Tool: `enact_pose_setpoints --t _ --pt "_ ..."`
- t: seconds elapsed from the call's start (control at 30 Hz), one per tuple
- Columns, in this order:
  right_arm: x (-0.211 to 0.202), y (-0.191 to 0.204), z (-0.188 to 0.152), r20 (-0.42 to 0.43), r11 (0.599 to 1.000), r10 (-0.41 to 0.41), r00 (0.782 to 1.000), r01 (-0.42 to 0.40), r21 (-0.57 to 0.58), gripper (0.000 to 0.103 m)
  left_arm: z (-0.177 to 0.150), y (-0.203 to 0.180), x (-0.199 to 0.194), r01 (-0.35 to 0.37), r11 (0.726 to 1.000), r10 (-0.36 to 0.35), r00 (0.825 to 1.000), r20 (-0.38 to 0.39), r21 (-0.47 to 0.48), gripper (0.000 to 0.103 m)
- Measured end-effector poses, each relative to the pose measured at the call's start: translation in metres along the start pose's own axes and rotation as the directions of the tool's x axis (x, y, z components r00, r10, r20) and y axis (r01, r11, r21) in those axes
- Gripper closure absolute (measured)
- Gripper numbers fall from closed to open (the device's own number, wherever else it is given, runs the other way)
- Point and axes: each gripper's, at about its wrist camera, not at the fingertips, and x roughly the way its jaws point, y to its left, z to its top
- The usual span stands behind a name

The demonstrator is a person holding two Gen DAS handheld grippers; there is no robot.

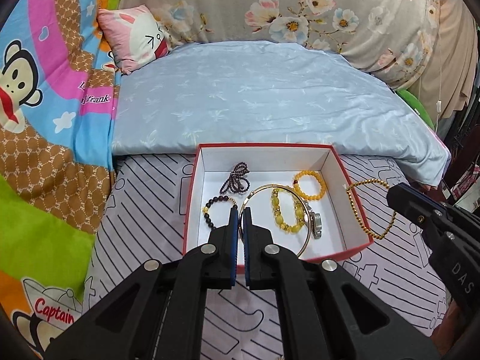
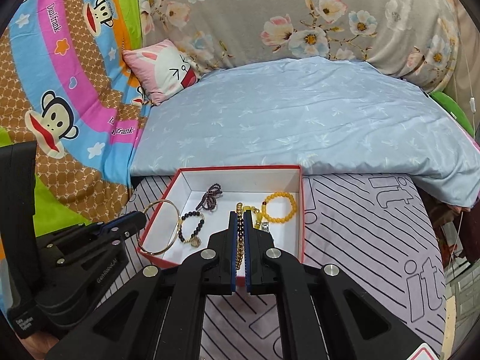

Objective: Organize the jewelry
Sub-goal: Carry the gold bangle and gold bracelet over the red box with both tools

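Observation:
A red box with a white inside (image 1: 192, 198) (image 2: 295, 180) lies on the bed. In it are a dark purple bead string (image 1: 237, 178) (image 2: 211, 199), a black bead bracelet (image 1: 211, 210) (image 2: 192, 228), an orange bead bracelet (image 1: 310, 184) (image 2: 280, 207), a yellow bead bracelet (image 1: 285, 211) and a watch (image 1: 315, 223). My left gripper (image 1: 240, 210) is shut on a thin gold bangle (image 1: 279, 187) (image 2: 160, 228) and holds it over the box. My right gripper (image 2: 239, 214) is shut on a gold bead chain (image 1: 366, 210) (image 2: 239, 237) at the box's right side.
The box rests on a grey striped sheet (image 1: 144, 210) (image 2: 360, 225). A folded light blue quilt (image 1: 255, 96) (image 2: 300, 114) lies just behind it. A cartoon blanket (image 1: 45, 105), a pink pillow (image 1: 138, 36) and a floral duvet (image 1: 300, 6) lie beyond. The bed edge is at right.

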Motion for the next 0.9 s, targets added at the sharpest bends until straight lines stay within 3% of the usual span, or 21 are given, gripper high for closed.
enact_pose_setpoints --t 0.9 --pt "0.087 -0.014 0.009 -0.083 1.0 -0.008 0.997 0.008 0.007 0.1 0.019 -0.003 0.083 -0.013 1.0 0.014 0.998 -0.069 0.01 0.101"
